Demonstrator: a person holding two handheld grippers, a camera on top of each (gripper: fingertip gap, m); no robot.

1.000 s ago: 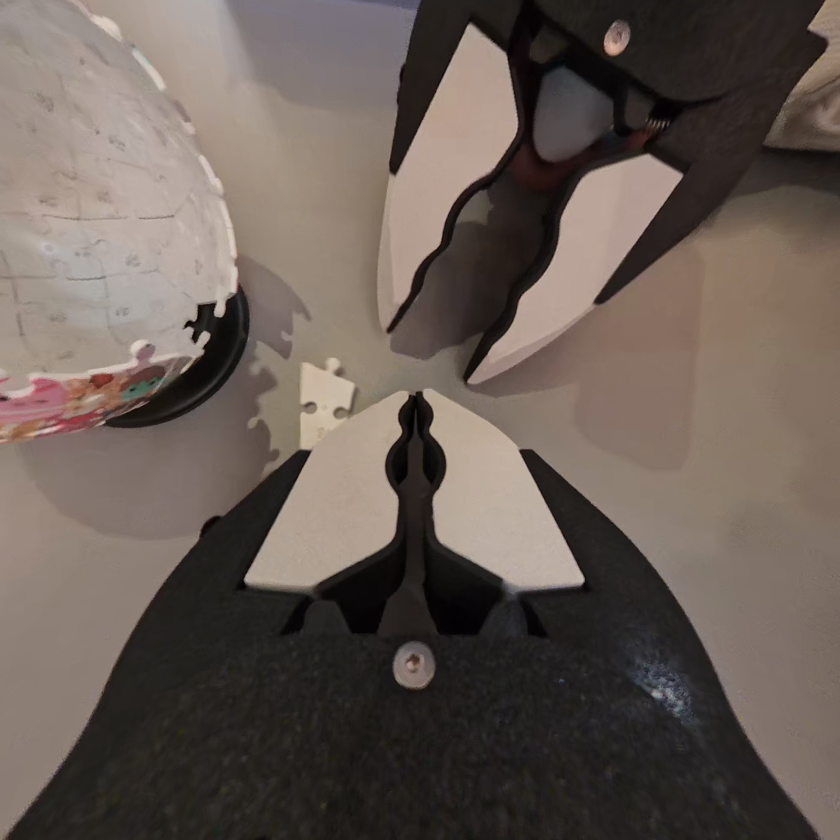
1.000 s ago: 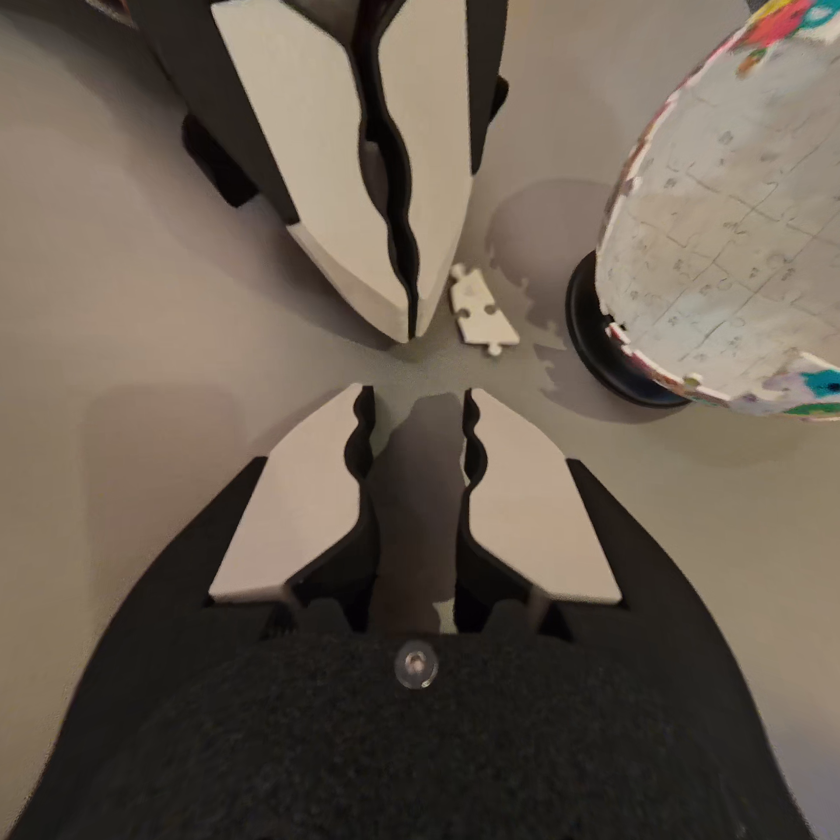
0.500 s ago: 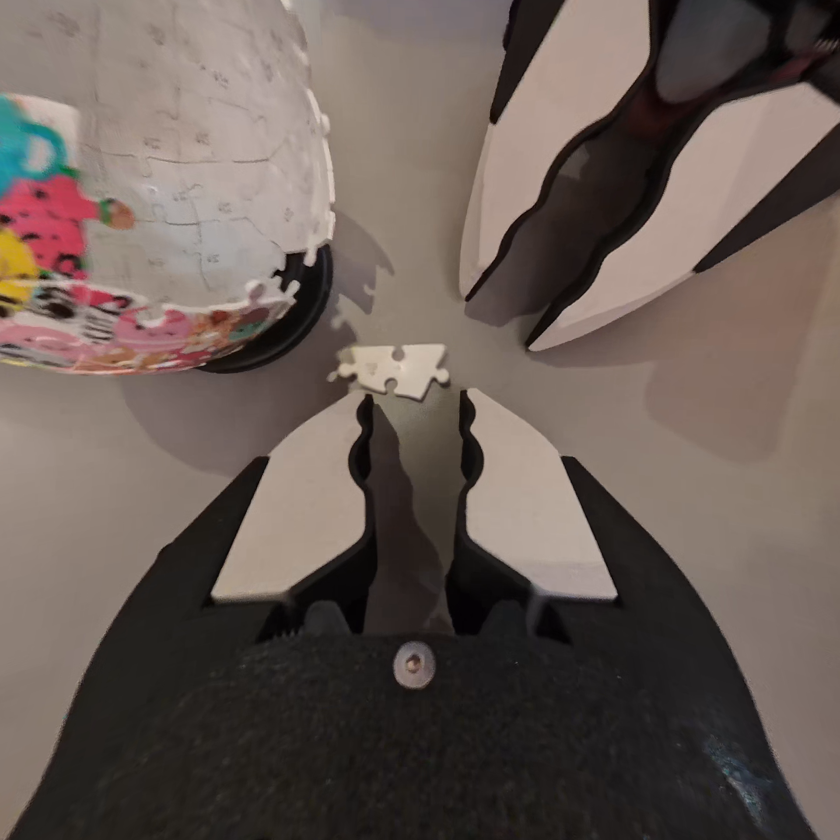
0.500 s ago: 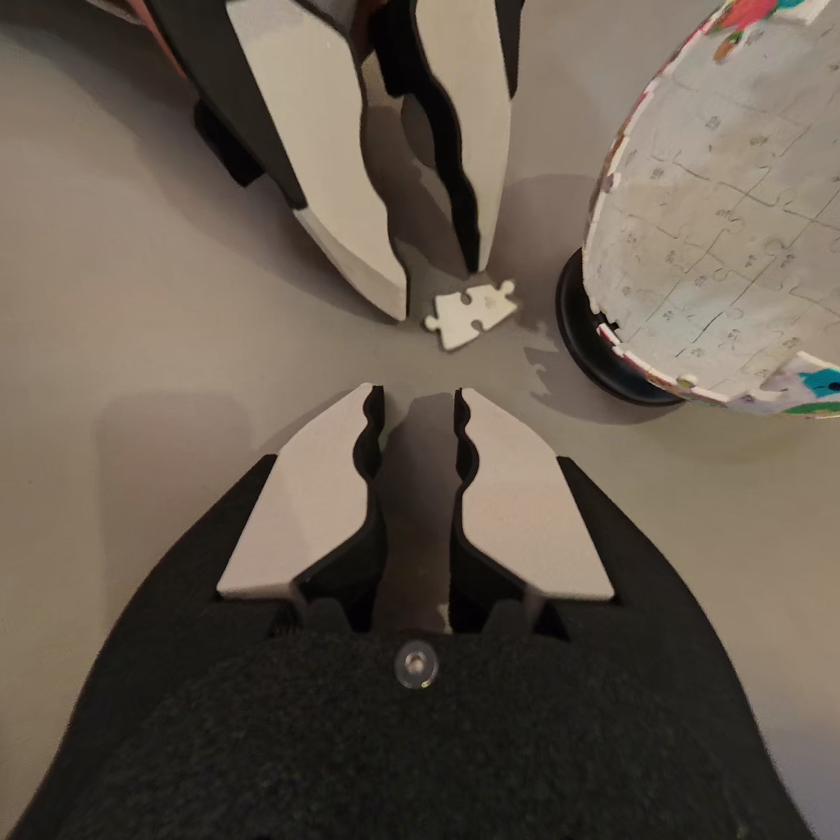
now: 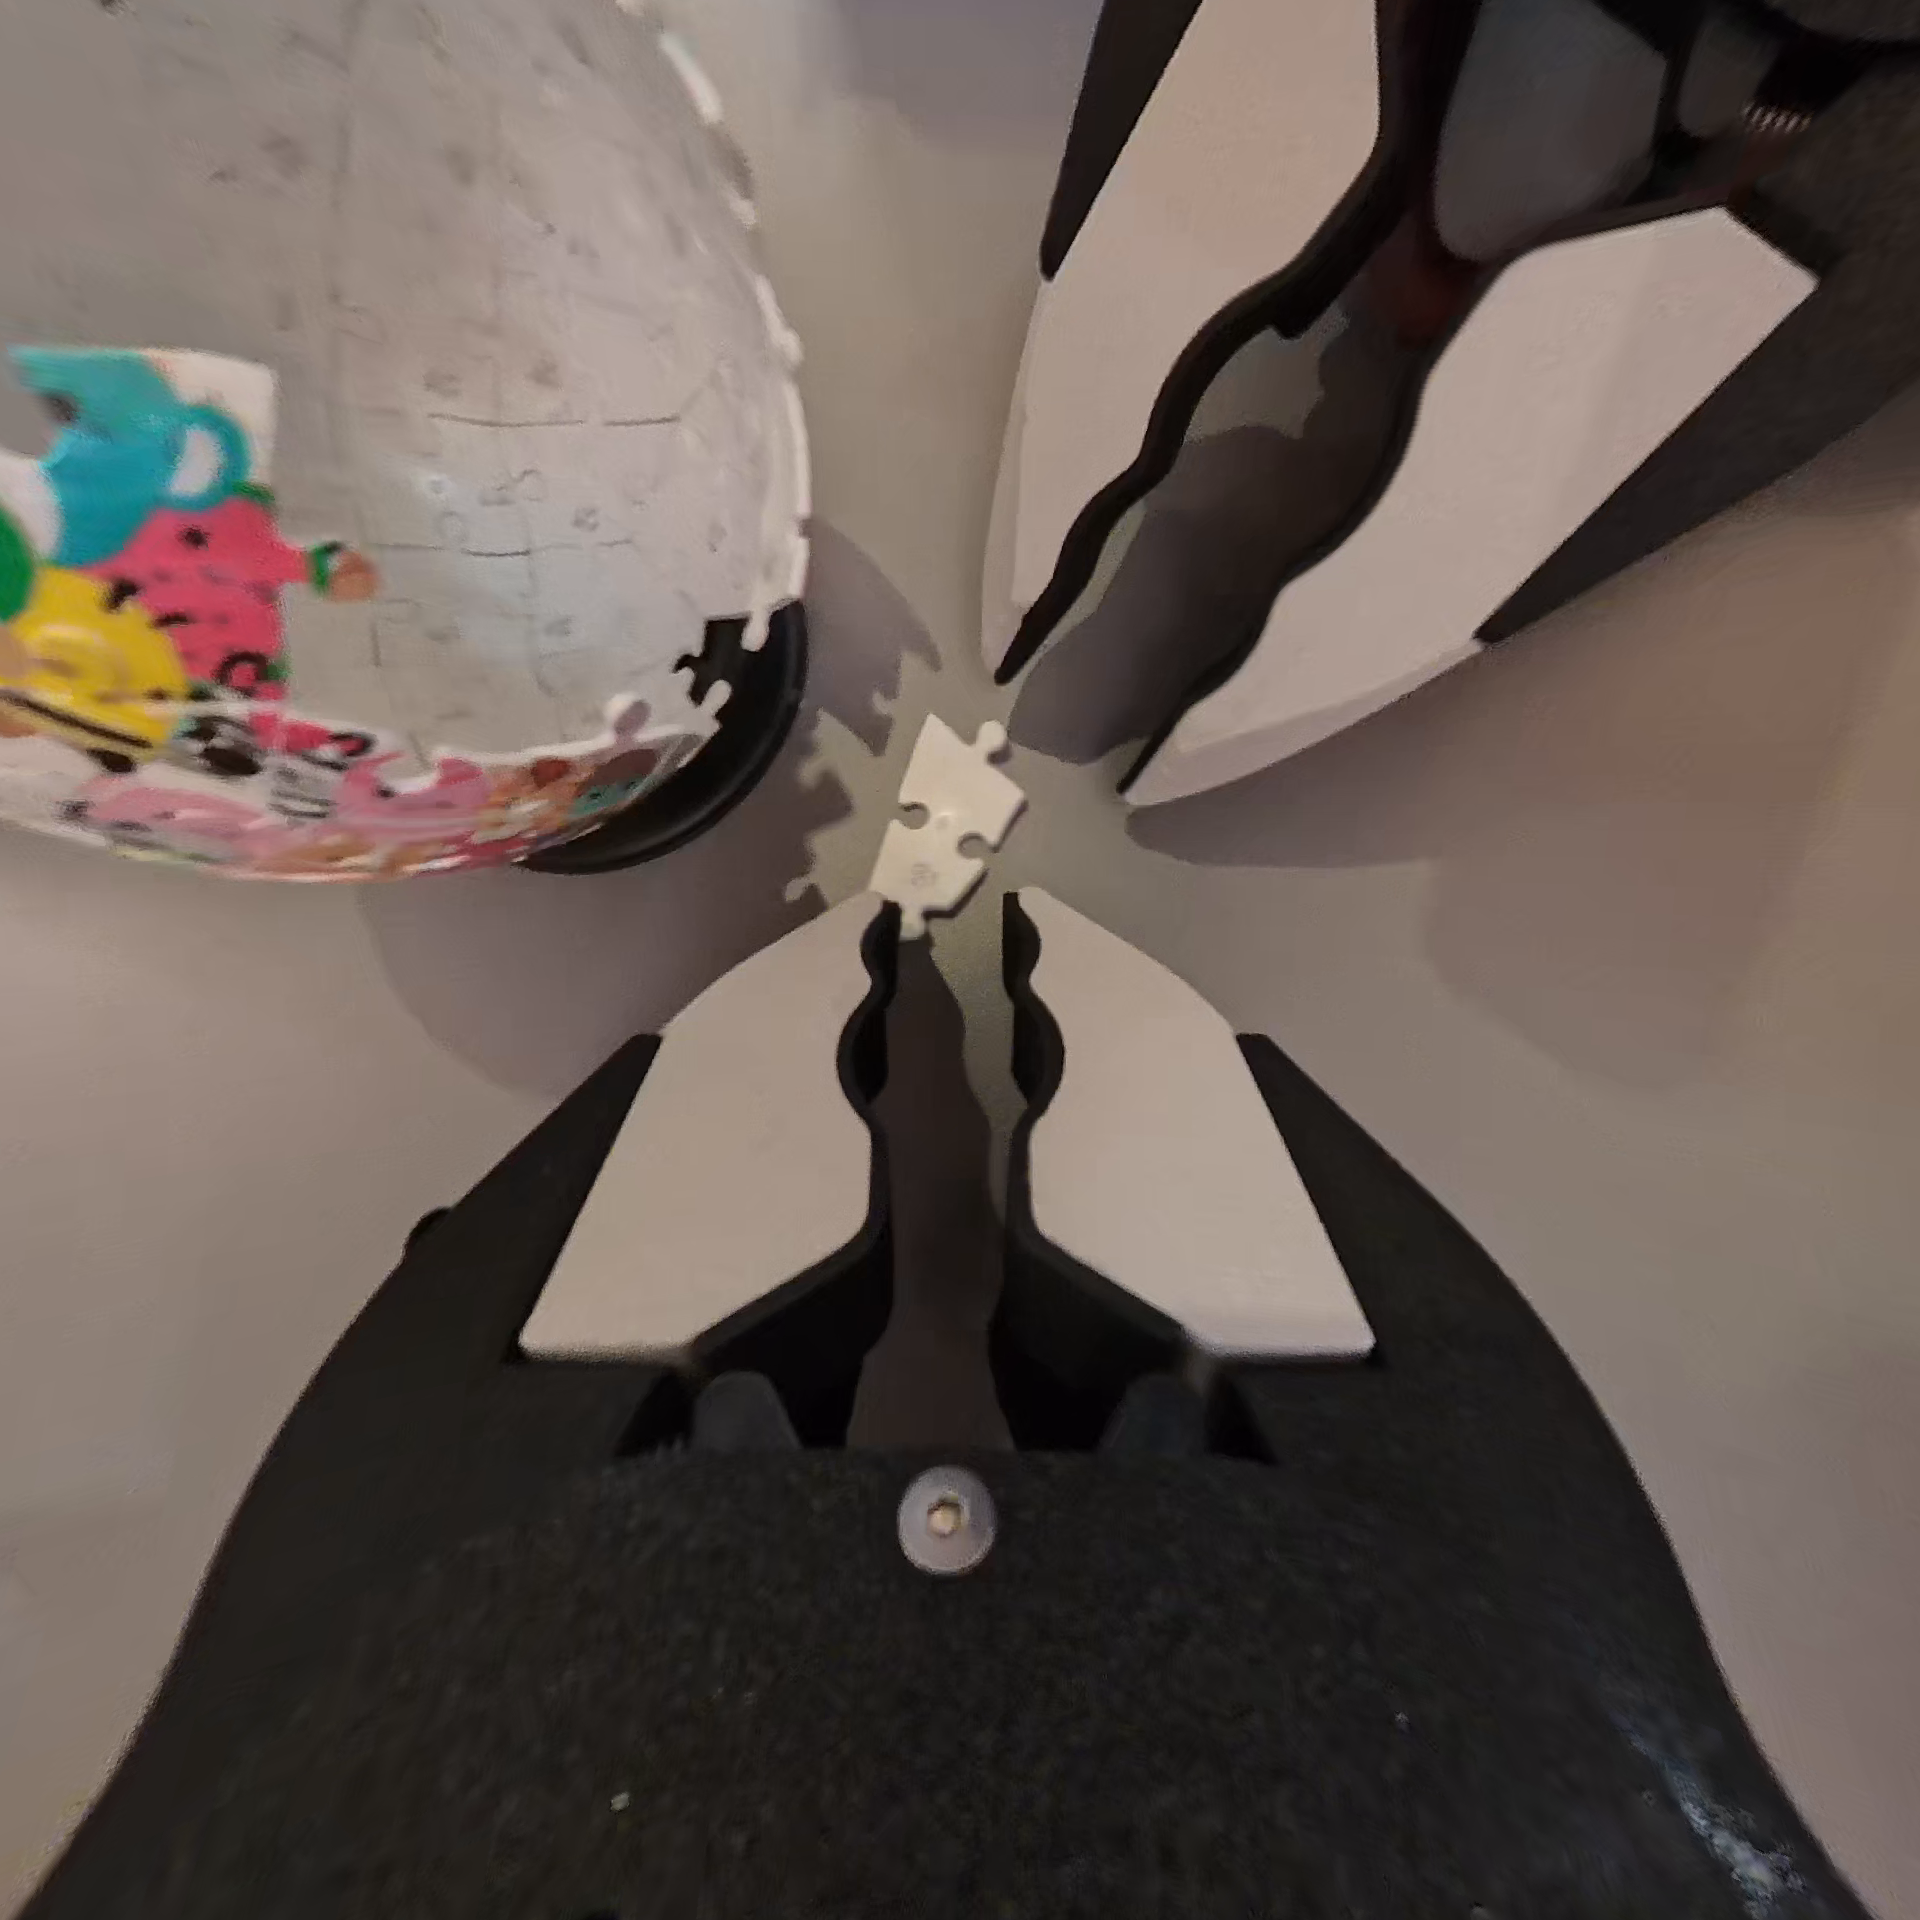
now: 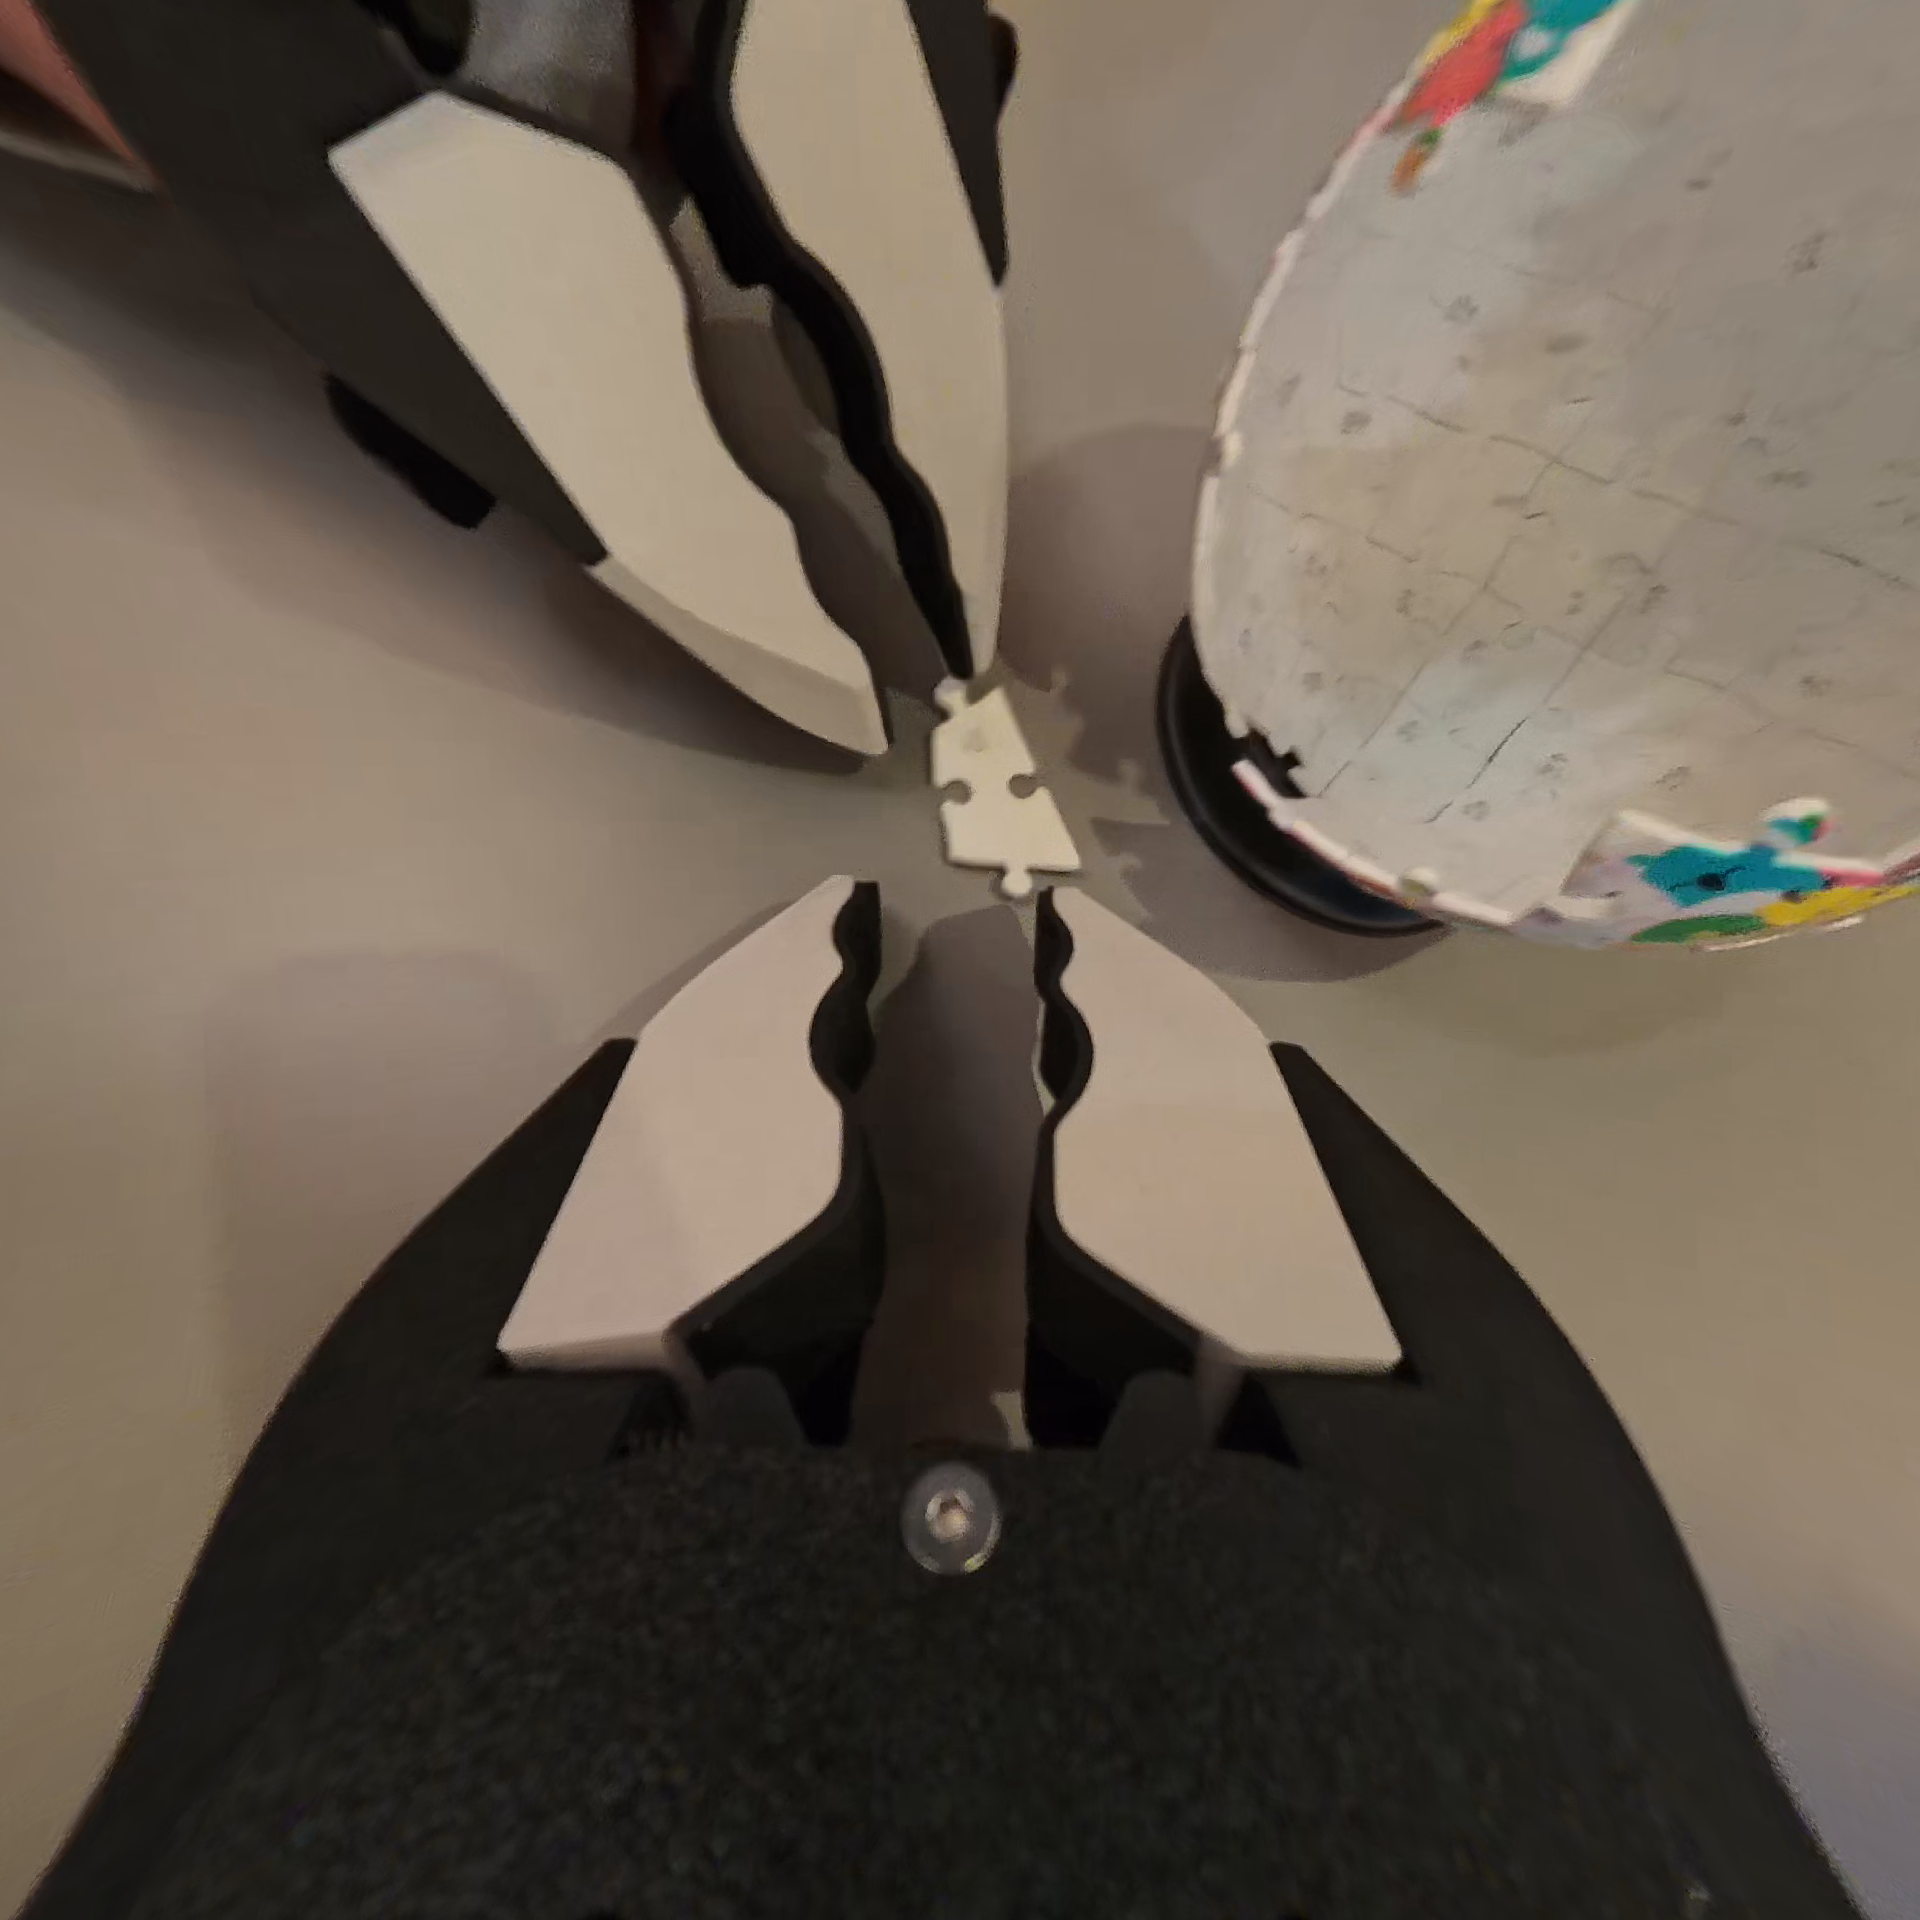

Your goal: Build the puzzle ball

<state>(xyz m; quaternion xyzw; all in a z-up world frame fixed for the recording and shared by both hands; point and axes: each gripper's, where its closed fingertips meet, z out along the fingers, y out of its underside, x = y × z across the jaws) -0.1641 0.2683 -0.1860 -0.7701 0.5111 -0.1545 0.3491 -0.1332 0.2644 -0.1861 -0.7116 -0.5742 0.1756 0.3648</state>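
Observation:
A partly built puzzle ball (image 5: 436,436), white with a colourful band, sits on a black ring stand (image 5: 743,764) at the left; in the right wrist view the ball (image 6: 1558,499) and stand (image 6: 1210,821) are at the right. Two joined white puzzle pieces (image 5: 945,821) lie flat on the grey table between both grippers, also seen in the right wrist view (image 6: 997,800). My left gripper (image 5: 945,906) is narrowly open, and its left fingertip touches the pieces' lower tab. My right gripper (image 6: 954,896) is open just short of the pieces. Each gripper faces the other (image 5: 1065,732) (image 6: 920,707).
The grey table (image 5: 1558,1039) extends to the right of the grippers in the left wrist view. The ball's jagged shadow (image 6: 1117,831) falls next to the pieces. A reddish-brown object (image 6: 62,114) shows at the far top left of the right wrist view. My left and right fingertips are right by each other.
My left gripper went from shut to open, then narrowed a little. The joined pieces turned on the table and now lie lengthwise between both grippers. The ball sits closer in the left wrist view.

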